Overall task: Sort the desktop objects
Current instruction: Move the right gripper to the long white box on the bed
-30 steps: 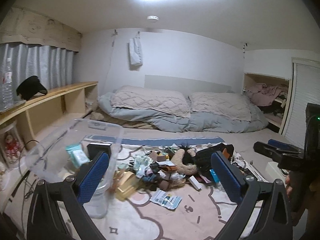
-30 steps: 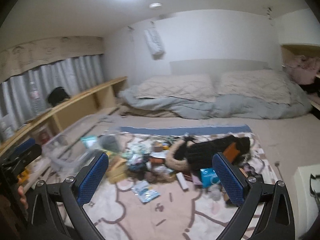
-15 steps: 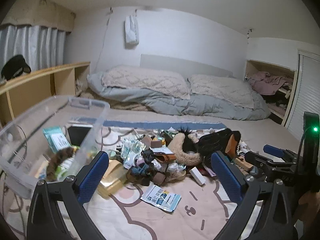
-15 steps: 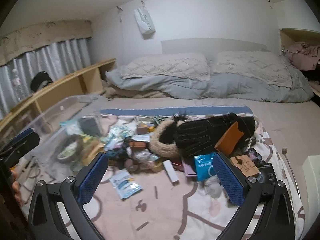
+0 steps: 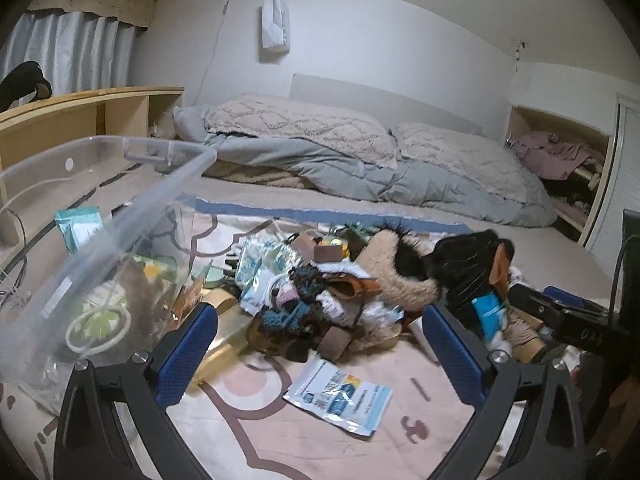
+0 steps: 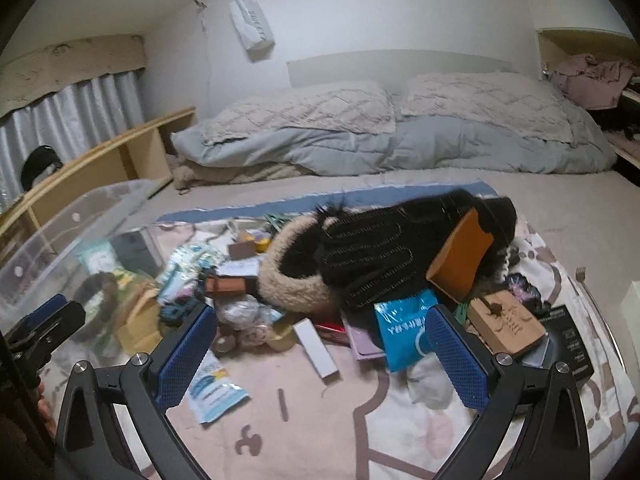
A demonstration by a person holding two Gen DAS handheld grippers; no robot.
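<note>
Above the pink blanket [image 5: 256,432] we hold the left hand-held gripper [image 5: 320,354] spread wide and empty, and the right hand-held gripper [image 6: 320,356] likewise. Between the left fingers lies a white sachet [image 5: 338,396], long axis running left to right. Only our right view shows the black box [image 6: 568,342]; the clear bin [image 5: 100,184] stands left of the clutter pile [image 5: 320,292].
</note>
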